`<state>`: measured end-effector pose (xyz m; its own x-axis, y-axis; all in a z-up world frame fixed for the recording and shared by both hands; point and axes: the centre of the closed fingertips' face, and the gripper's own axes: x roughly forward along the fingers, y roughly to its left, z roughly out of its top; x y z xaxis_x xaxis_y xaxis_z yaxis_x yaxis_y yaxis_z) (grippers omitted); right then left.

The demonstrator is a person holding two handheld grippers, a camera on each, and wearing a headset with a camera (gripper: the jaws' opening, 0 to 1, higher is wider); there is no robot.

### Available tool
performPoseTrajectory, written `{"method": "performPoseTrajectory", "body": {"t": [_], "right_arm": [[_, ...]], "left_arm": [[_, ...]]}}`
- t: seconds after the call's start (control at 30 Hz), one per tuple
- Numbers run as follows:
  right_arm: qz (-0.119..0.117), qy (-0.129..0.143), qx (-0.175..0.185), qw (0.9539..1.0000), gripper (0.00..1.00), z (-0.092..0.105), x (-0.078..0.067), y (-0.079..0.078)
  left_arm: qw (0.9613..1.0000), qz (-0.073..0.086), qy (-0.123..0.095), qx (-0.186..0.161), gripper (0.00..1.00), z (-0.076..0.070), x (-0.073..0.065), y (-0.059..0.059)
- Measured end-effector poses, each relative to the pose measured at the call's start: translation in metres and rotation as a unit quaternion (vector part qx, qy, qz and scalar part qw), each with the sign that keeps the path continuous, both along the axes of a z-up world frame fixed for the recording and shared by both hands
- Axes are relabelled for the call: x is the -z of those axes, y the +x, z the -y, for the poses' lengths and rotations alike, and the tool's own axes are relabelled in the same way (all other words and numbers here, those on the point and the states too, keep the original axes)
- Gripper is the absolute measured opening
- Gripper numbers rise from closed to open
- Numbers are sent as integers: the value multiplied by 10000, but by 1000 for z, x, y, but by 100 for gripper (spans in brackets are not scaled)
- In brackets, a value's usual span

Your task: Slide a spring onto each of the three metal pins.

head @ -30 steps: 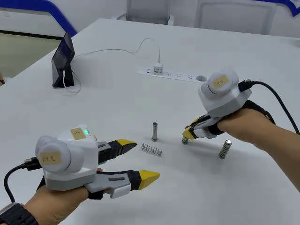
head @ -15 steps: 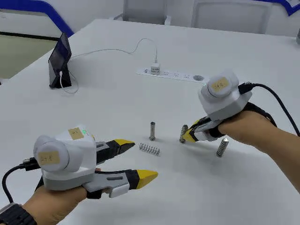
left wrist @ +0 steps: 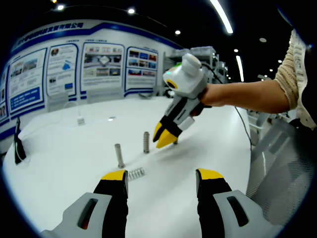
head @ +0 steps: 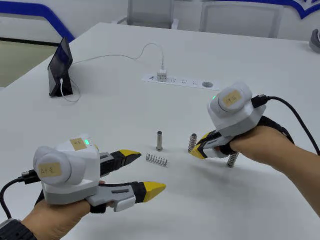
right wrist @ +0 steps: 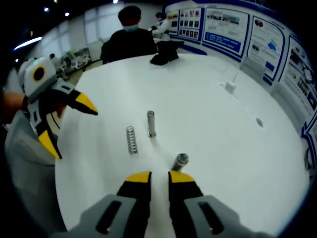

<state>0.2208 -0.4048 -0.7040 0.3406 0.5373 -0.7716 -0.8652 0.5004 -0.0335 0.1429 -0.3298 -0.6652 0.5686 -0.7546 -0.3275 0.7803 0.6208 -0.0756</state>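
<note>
A bare metal pin (head: 159,140) stands upright at the table's middle, with a loose spring (head: 156,159) lying flat just in front of it. To its right stands a pin with a spring on it (head: 192,142). A second sprung pin (head: 232,159) is partly hidden behind my right gripper (head: 196,151). That gripper's jaws are a narrow gap apart and hold nothing, and the sprung pin (right wrist: 180,161) stands just beyond its tips. My left gripper (head: 144,172) hovers wide open and holds nothing, just short of the loose spring (left wrist: 136,173) and the bare pin (left wrist: 119,155).
A white power strip (head: 175,81) with a plugged-in cable lies farther back. A dark tablet on a stand (head: 59,67) sits at the far left. Chairs stand beyond the table's far edge. A person (right wrist: 131,37) sits across the table in the right gripper view.
My right gripper has let go of the spring on the middle pin and drawn back a little to the right. The left gripper has held still. The head camera has tilted.
</note>
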Motion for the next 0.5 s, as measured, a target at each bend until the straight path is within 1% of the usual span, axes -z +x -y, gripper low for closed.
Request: {"method": "performPoseTrajectory", "body": {"t": [0.13,0.27,0.5], "right_arm": [[35,24,-187,9998,15,-12,-1,-7],[68,57,-325,9994,16,-23,-1,-11],[40,72,-553,9984,17,-38,3,-16]], "left_arm": [[10000,7,-1,-3,56,0,0,-1],[10000,5,-3,7,56,0,0,-1],[10000,-21,-6,16,56,0,1,-2]]}}
